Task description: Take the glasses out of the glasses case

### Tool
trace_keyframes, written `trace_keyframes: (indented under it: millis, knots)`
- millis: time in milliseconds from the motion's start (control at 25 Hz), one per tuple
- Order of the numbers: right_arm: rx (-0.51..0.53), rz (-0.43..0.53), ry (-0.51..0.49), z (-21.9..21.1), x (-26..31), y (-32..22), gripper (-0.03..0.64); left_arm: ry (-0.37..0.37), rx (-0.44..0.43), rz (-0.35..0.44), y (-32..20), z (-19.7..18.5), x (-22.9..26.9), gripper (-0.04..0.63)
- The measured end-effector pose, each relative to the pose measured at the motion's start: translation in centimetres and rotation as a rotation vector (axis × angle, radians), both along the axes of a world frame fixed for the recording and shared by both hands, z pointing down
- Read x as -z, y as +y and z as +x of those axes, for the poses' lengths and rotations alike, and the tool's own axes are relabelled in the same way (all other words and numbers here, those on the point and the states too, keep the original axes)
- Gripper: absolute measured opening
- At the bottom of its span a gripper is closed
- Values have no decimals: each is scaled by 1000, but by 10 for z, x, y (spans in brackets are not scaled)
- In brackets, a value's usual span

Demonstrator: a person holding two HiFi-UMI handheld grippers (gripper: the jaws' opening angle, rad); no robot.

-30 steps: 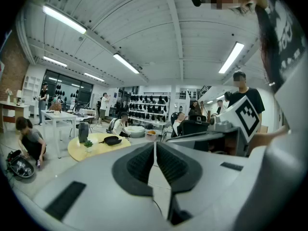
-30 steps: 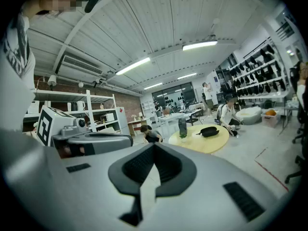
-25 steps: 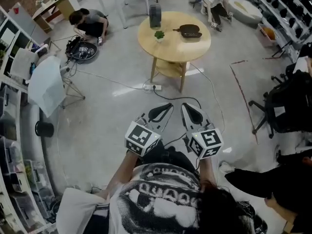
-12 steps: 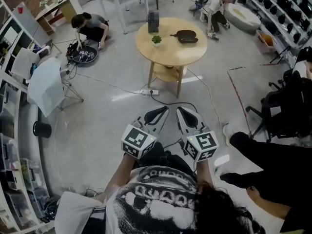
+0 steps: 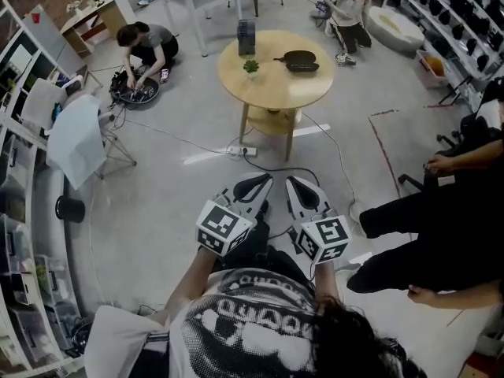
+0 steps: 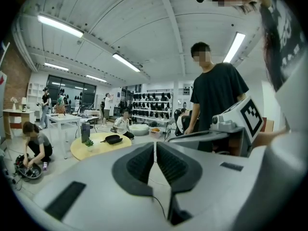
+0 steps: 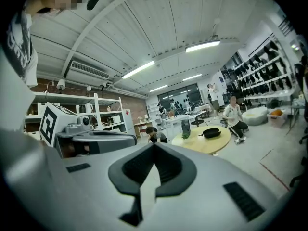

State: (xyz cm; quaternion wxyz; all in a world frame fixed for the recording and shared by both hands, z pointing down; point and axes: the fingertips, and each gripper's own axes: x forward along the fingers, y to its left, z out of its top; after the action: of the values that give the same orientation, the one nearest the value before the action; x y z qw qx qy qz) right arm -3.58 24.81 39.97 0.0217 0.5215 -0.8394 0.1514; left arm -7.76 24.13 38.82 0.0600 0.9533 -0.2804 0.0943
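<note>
Task not begun: left gripper and right gripper, lower centre, fingers pressed together and empty, well apart from the dark, likely glasses case on the round worktop, upper centre.

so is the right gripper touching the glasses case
Apart. The head view shows the right gripper over the floor, well short of the round table where the glasses case lies.

All three views face the far round table.
</note>
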Motion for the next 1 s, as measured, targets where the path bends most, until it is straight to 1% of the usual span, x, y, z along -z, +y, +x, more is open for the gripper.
trace_keyframes:
  millis: [240, 480, 720, 1000]
  knots:
    - [-13, -5, -15, 14, -4, -19, -3, -8, -16, -3, -21, 15, -2, 23]
    - [-24, -29, -17, 27, -16, -59, -3, -9, -35, -25, -64, 31, -15, 23]
    - [-43, -51, 6, 48, -26, -129, -3, -5, -63, -31, -136, 53, -23, 23]
    - [-66, -62, 13, 64, -16, -226, -3, 12, -95, -11, -238, 70, -9, 23]
